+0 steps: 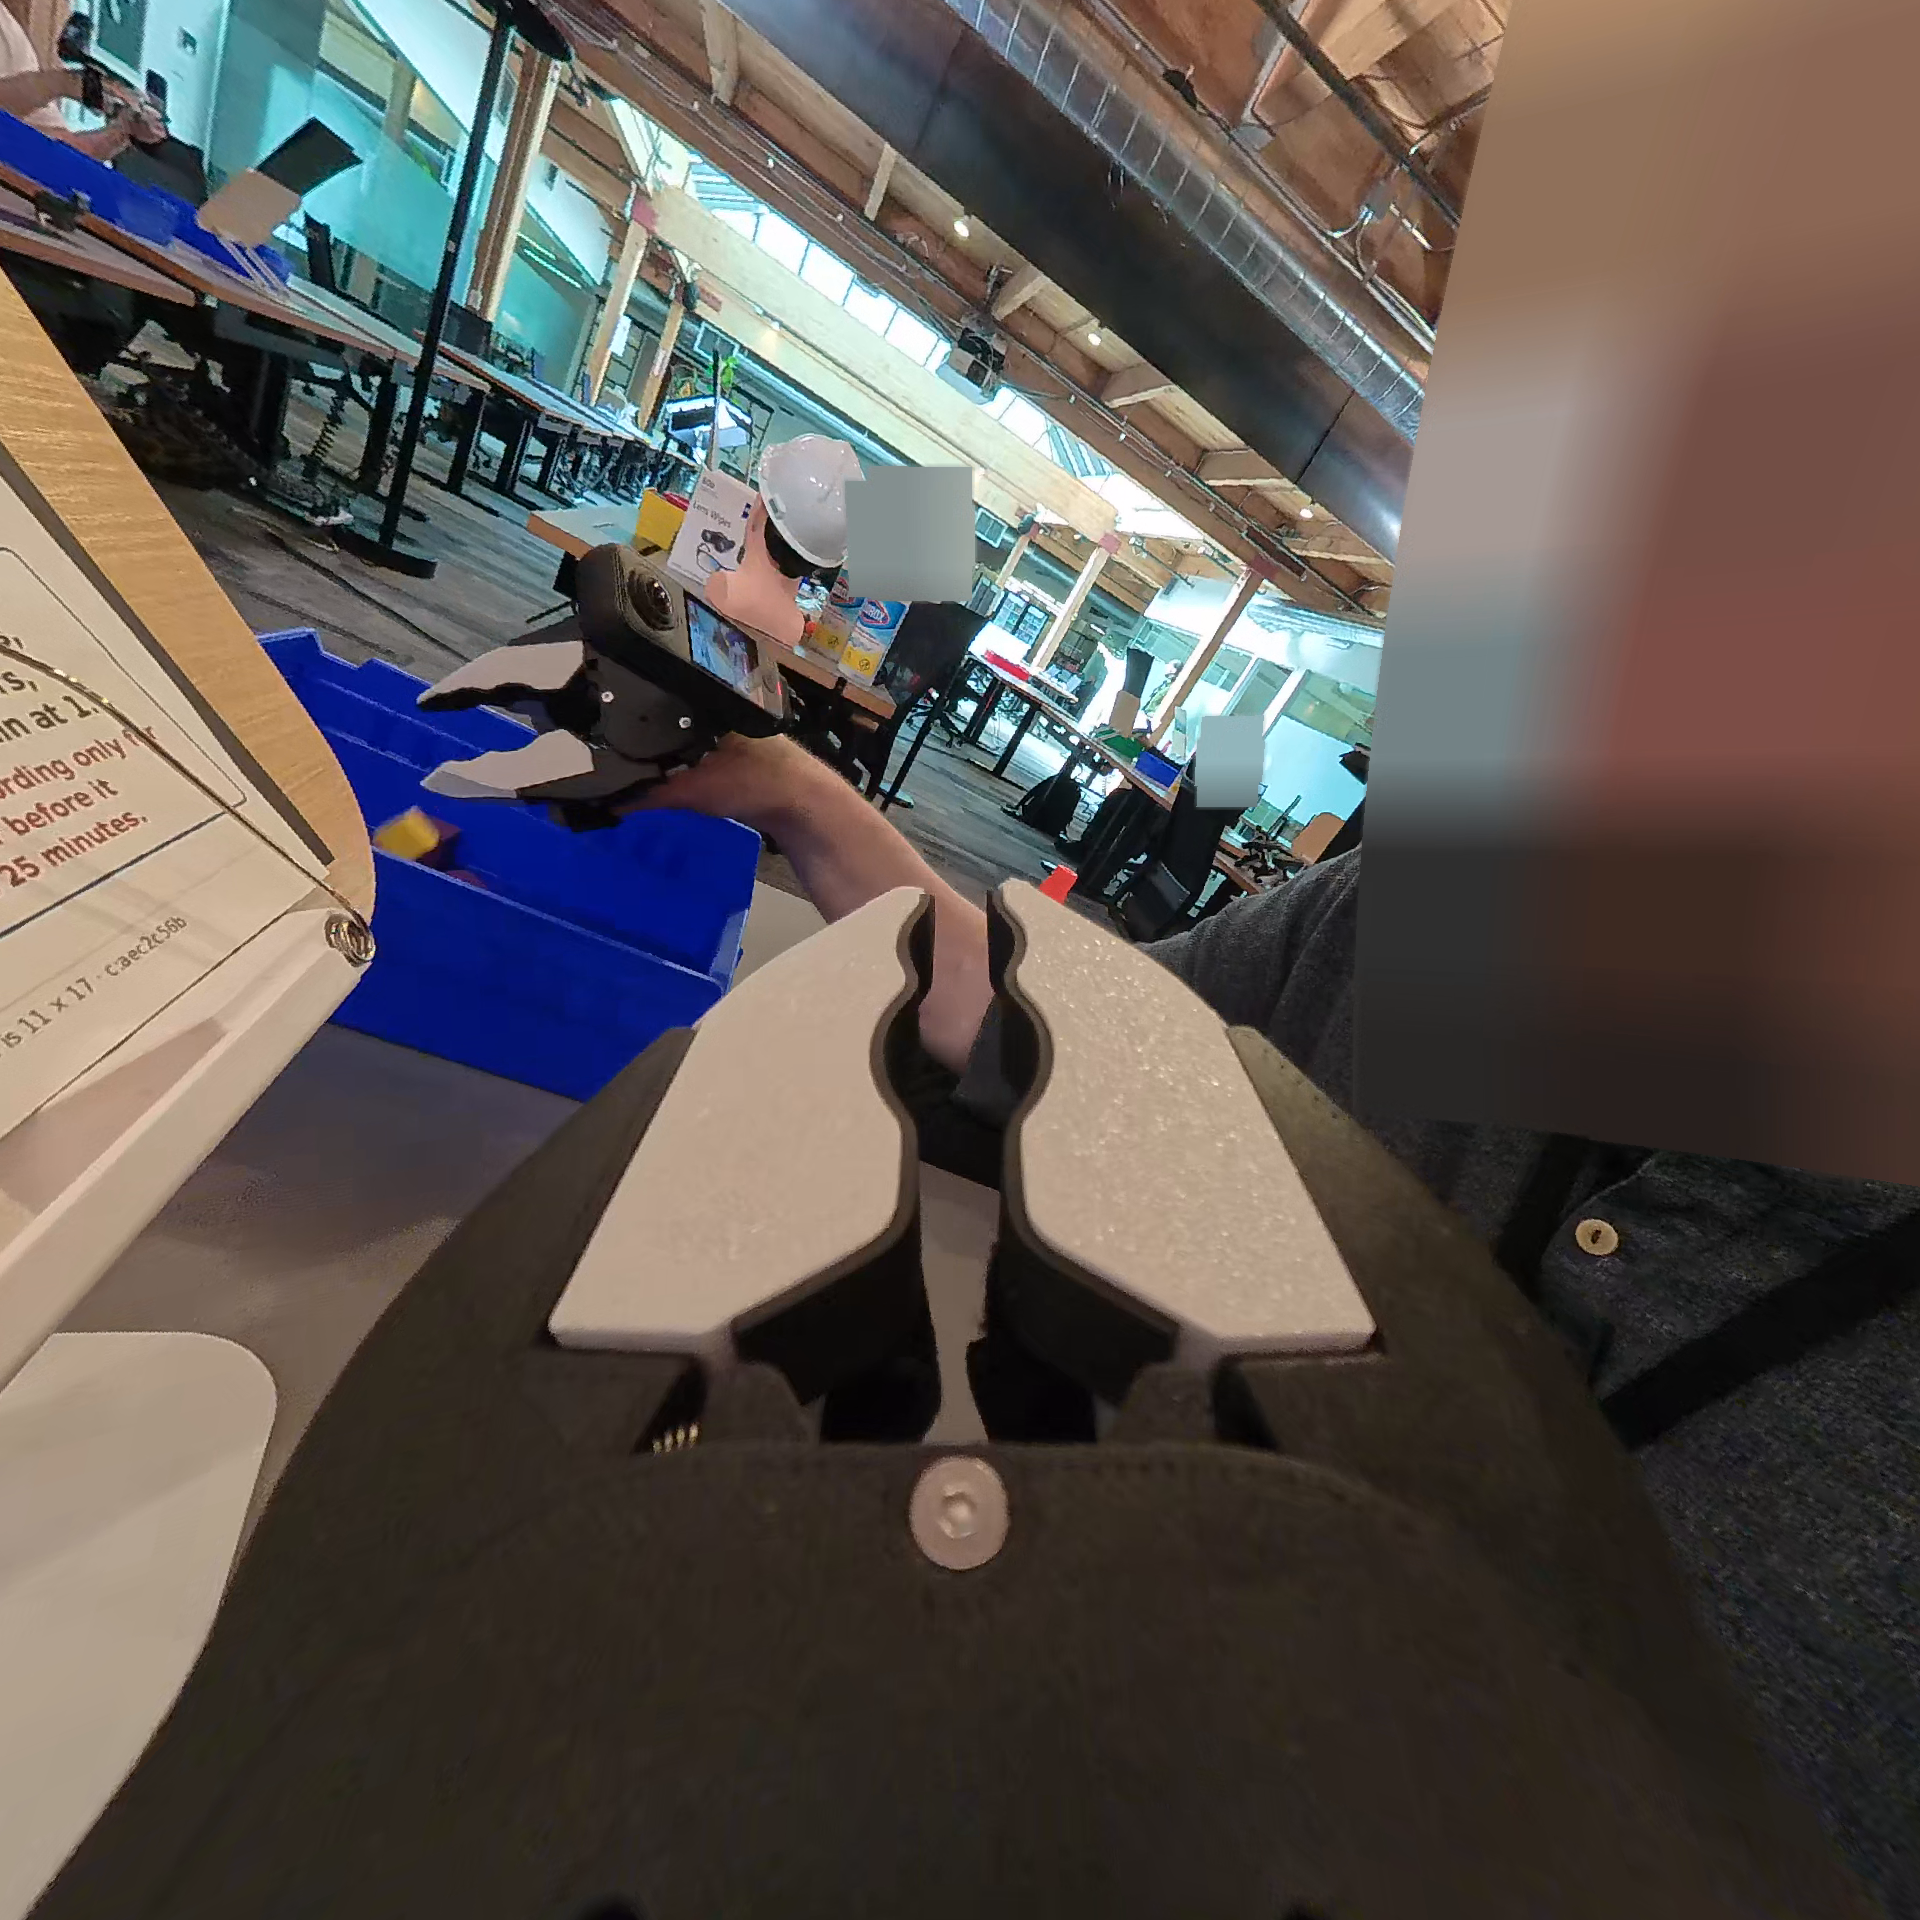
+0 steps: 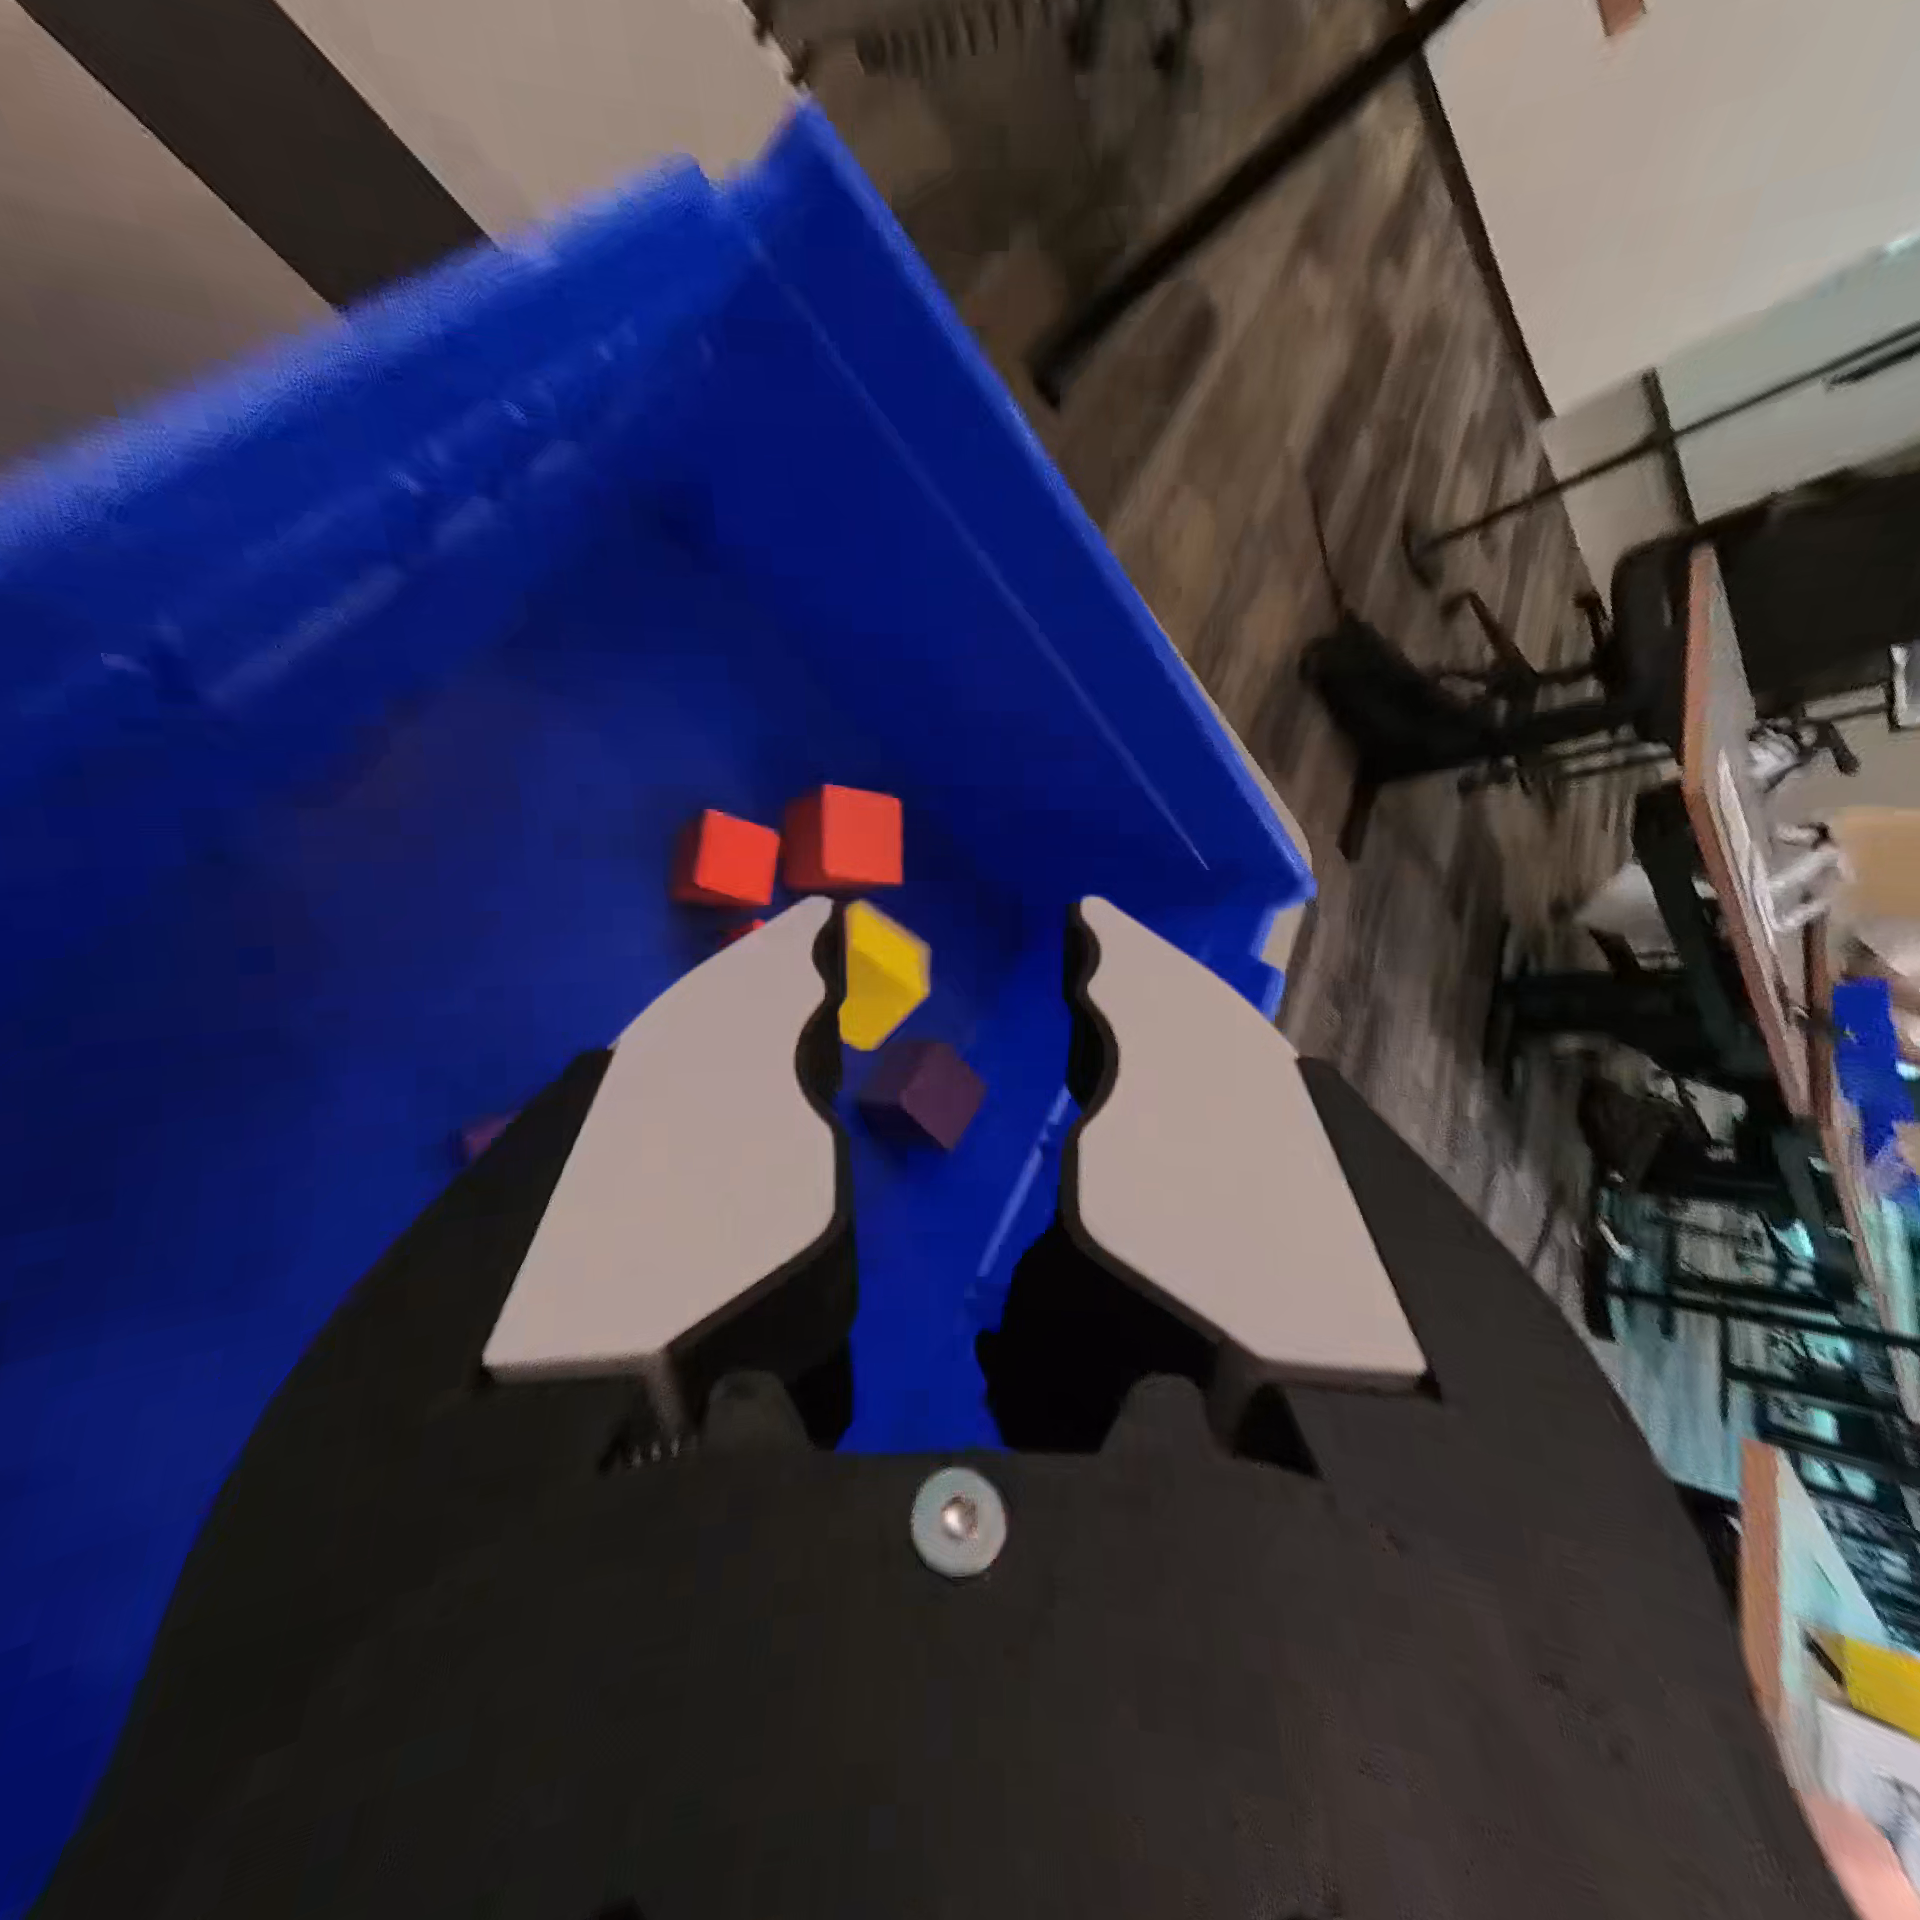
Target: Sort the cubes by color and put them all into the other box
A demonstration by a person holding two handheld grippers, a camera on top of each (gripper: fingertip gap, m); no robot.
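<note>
Cubes lie loose on the floor of the blue box [image 2: 436, 582], the largest thing in the right wrist view: two red cubes [image 2: 840, 840] side by side, a yellow cube [image 2: 881, 971] just below them, a purple cube [image 2: 925, 1091] nearer the camera. A divider splits the box; which compartment is source and which is target I cannot tell.

By their look the cubes are small, rigid and light, probably wood or hard plastic, with flat faces that suit a squeeze on two opposite sides. The yellow one sits tilted on an edge, so it may twist or skid on the smooth plastic unless taken squarely.

The right gripper [image 2: 951, 914] hovers over the box with its fingers wide apart and nothing in them; the yellow cube shows in the gap, close by one finger [image 2: 727, 1091], unpressed. The left gripper [image 1: 961, 914] is raised off the bench [image 1: 416, 1143], fingers narrow with a slit between, holding nothing.

Motion blur softens the box walls. A red sliver and a purple scrap peek from behind the right gripper's finger; how many cubes it hides is unclear.
</note>
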